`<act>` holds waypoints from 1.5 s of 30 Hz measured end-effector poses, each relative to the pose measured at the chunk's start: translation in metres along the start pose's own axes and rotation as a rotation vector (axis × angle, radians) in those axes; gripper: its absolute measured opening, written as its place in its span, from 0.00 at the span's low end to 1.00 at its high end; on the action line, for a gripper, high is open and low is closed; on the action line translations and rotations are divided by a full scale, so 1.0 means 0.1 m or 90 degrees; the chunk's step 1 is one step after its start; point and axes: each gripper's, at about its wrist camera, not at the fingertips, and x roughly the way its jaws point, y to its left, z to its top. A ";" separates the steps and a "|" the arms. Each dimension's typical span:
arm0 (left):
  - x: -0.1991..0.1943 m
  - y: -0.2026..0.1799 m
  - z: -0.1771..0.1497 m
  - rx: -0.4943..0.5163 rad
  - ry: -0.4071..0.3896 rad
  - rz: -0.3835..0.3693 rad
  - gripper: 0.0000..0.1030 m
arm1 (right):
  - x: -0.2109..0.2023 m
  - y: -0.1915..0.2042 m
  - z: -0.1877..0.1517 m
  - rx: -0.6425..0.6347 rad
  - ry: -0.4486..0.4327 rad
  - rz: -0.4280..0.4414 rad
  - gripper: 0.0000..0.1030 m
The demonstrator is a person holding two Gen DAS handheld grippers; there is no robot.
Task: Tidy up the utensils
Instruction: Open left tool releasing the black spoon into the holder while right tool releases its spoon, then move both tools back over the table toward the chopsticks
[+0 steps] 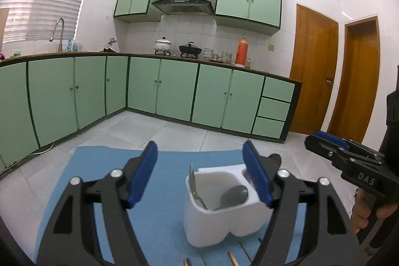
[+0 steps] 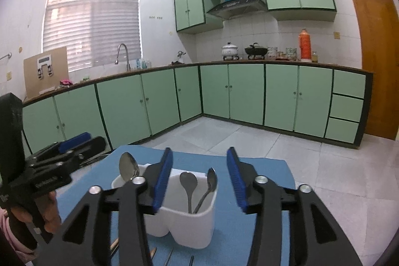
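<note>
**Both grippers open over the utensil caddy**

Surface: blue mat on a pale tiled floor. Room: kitchen, green base cabinets in an L, wall cabinets and range hood above, pots and an orange flask on the counter, wooden doors at 3 o'clock.

White caddy stands upright on the mat, two compartments, spoons leaning inside.

Left gripper: jaws set wide, nothing between the blue pads; the caddy sits below, toward the right-hand finger. Right gripper: jaws parted about half, nothing gripped; the caddy's right compartment shows in the gap beyond the pads.

Left view only: the right gripper seen from the side at 3 o'clock, a hand on its grip; thin stick ends at 6 o'clock on the mat.

Right view only: window with blinds, a cardboard sheet on the counter at 9 o'clock, and a large spoon standing in the caddy's left compartment.
</note>
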 end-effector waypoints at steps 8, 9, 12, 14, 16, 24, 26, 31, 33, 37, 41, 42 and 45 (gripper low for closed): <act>-0.53 0.04 -0.20 0.000 0.013 0.028 0.89 | -0.54 0.03 -0.32 0.013 -0.022 -0.041 0.84; -0.59 0.05 -0.24 -0.001 0.015 0.029 0.91 | -0.57 0.02 -0.35 0.017 -0.023 -0.048 0.87; -0.78 0.11 -0.42 -0.007 0.028 0.039 0.93 | -0.75 0.02 -0.53 0.030 -0.020 -0.064 0.94; -0.89 0.15 -0.57 -0.006 0.042 0.046 0.93 | -0.85 0.01 -0.67 0.040 -0.008 -0.073 0.94; -1.01 0.18 -0.73 -0.006 0.056 0.056 0.94 | -0.92 0.02 -0.79 0.041 0.005 -0.082 0.94; -1.45 0.26 -1.32 0.011 0.096 0.088 0.94 | -1.26 0.12 -1.29 0.047 0.041 -0.116 0.94; -1.61 0.24 -1.51 0.027 0.100 0.096 0.94 | -1.34 0.18 -1.41 0.047 0.047 -0.123 0.94; -1.83 0.13 -1.80 0.061 0.113 0.094 0.94 | -1.50 0.39 -1.76 0.027 0.066 -0.121 0.94; -1.88 0.10 -1.90 0.065 0.120 0.098 0.94 | -1.55 0.47 -1.87 0.017 0.072 -0.115 0.94; -1.92 0.07 -2.05 0.063 0.134 0.100 0.94 | -1.60 0.59 -2.04 0.001 0.086 -0.111 0.94; -1.93 0.03 -2.15 0.057 0.144 0.100 0.94 | -1.60 0.63 -2.16 0.003 0.100 -0.112 0.94; -1.92 0.01 -2.18 0.061 0.147 0.101 0.94 | -1.60 0.62 -2.18 0.004 0.103 -0.115 0.94; -1.88 -0.03 -2.22 0.066 0.156 0.103 0.94 | -1.59 0.59 -2.21 0.010 0.107 -0.115 0.94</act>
